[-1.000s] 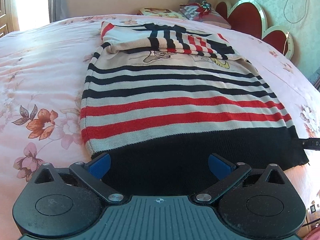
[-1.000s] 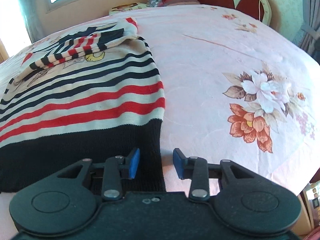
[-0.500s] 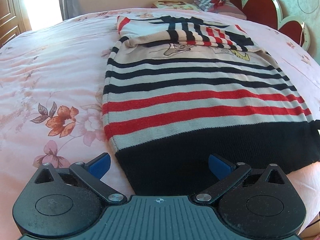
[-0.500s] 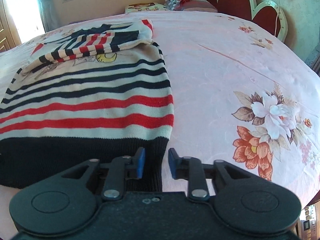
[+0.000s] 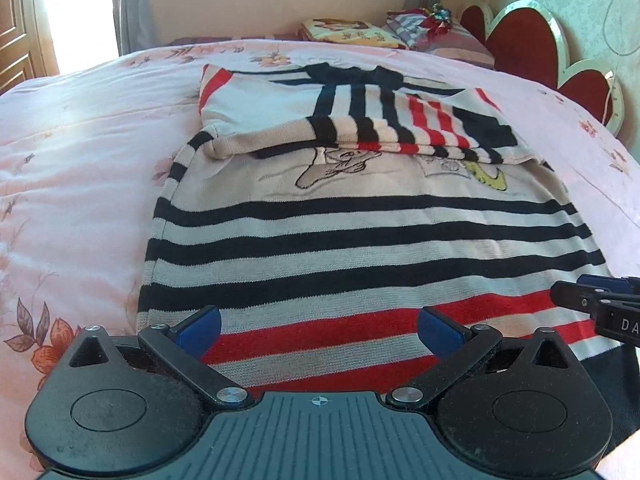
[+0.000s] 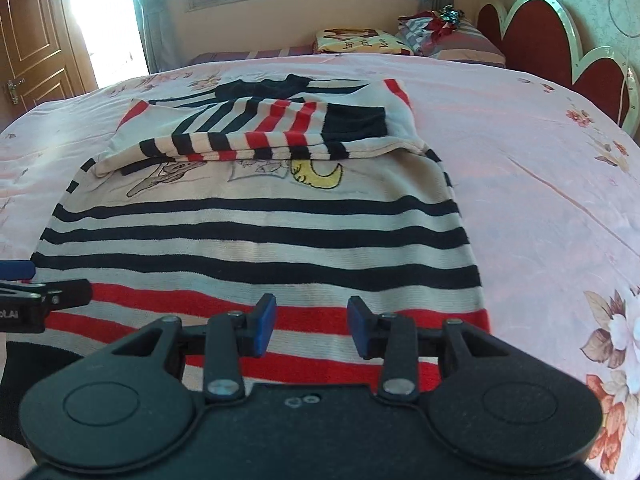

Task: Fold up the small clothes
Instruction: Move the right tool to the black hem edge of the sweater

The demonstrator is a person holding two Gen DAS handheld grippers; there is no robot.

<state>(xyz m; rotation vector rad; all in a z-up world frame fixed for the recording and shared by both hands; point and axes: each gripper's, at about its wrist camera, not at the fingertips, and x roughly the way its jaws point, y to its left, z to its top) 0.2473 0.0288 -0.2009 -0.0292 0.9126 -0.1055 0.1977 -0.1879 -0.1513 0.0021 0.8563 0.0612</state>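
Both grippers hide the sweater's point(image 5: 360, 240) black hem.

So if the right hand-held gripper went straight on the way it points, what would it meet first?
Probably the striped sweater: the right hand-held gripper, jaws open, points low across its red stripes; height above the knit is unclear.

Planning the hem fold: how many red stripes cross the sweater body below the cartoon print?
2. Both cross the sweater near the hem: the upper red stripe, the lower red stripe beneath, partly hidden by the right gripper.
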